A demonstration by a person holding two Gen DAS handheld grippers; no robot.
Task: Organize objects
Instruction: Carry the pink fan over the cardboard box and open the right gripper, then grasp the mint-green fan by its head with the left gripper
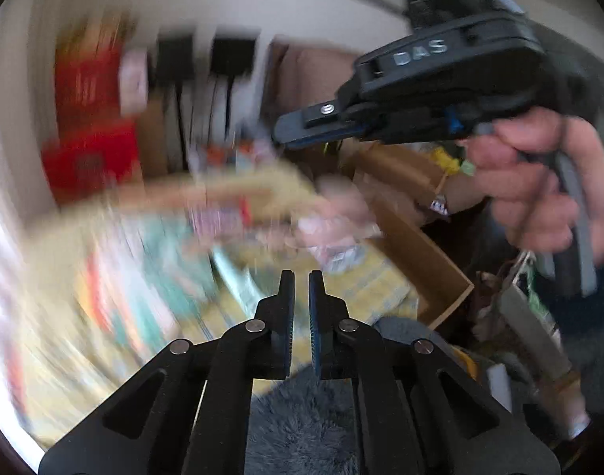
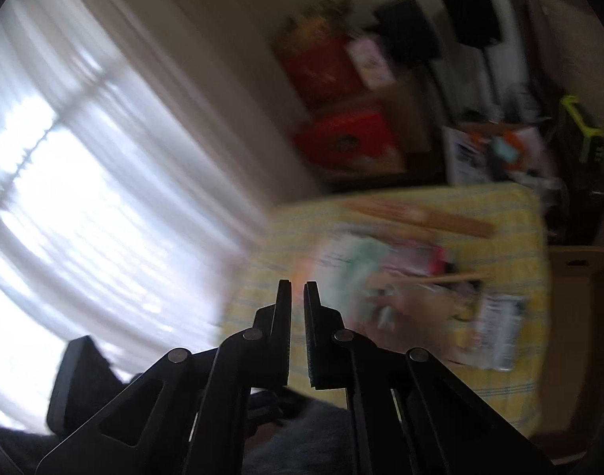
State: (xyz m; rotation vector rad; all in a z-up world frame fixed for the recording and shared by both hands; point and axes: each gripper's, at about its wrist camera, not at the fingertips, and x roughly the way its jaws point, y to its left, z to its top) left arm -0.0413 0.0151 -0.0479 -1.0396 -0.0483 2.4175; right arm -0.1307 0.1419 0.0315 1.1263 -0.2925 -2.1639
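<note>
Empty left claw (image 1: 301, 277) above cluttered yellow cloth (image 1: 381, 293)

Two grippers are counted: the left gripper (image 1: 301, 277), with nothing between its jaws, and the right gripper (image 2: 297, 287), likewise empty. One hand (image 1: 539, 182) is seen, at the right of the left wrist view. One yellow checked cloth (image 2: 527, 237) is spread under a blurred heap of packets whose number cannot be told. Two red boxes (image 2: 345, 142) are stacked at the far wall, and two black panels (image 2: 470, 14) are counted beside them. One open cardboard box (image 1: 424, 261) is seen at the right, and one curtained window (image 2: 84, 182) at the left.
</note>
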